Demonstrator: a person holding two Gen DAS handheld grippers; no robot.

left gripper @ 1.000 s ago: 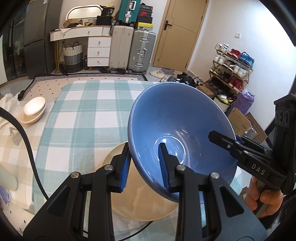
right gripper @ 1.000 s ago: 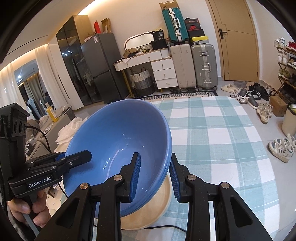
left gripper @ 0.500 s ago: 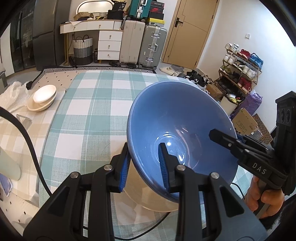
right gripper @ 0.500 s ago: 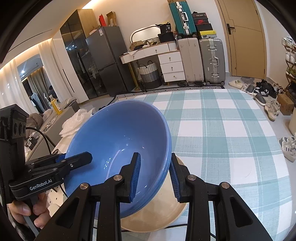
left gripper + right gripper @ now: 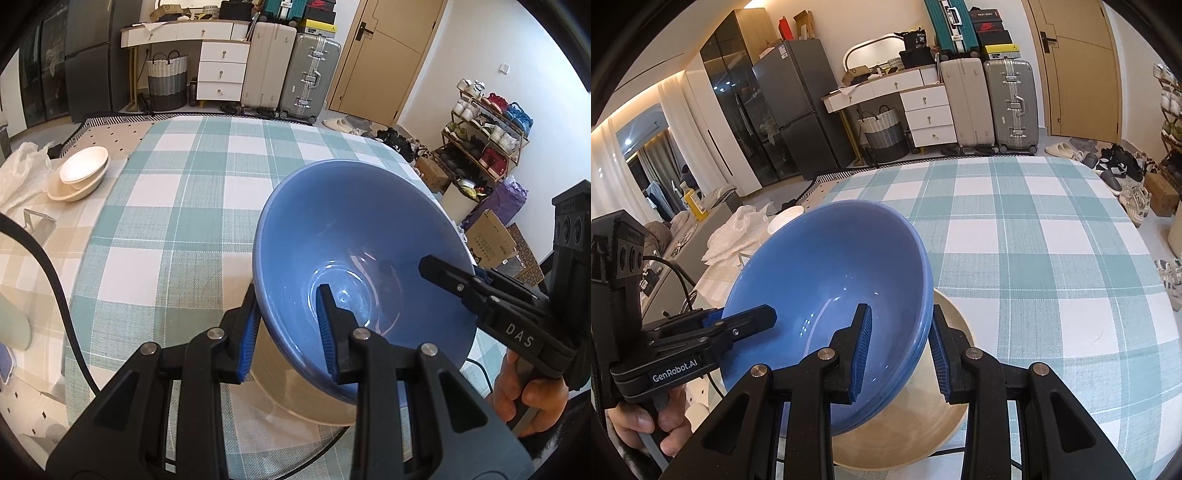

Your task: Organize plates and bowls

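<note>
One table [image 5: 192, 206] under a teal-and-white checked cloth carries everything; beside its left edge lies a beige dotted cloth [image 5: 110, 129]. On the table's near edge sits one tan plate [image 5: 945, 417], with a black cable [image 5: 59, 295] running under it. One large blue bowl [image 5: 354, 240] is held tilted over that plate, its lower side just at the plate's surface; whether it touches I cannot tell. In the right wrist view a double line along the blue rim may mean two nested bowls, but that is not clear. Two cream bowls [image 5: 79, 177], the smaller nested in the larger, stand near the far left corner, well apart from the blue bowl, next to a crumpled white bag [image 5: 22, 173].

Two grippers grip the blue bowl. The left gripper [image 5: 288, 328] is clamped on the near-left rim, one pad inside and one outside. The right gripper [image 5: 899, 347] is clamped likewise on the opposite rim. A hand [image 5: 528, 398] holds the right one; another hand [image 5: 646, 424] holds the left one.

Compared with a second ago, the bowl sits lower over the plate and hides more of it, while both grips are unchanged
</note>
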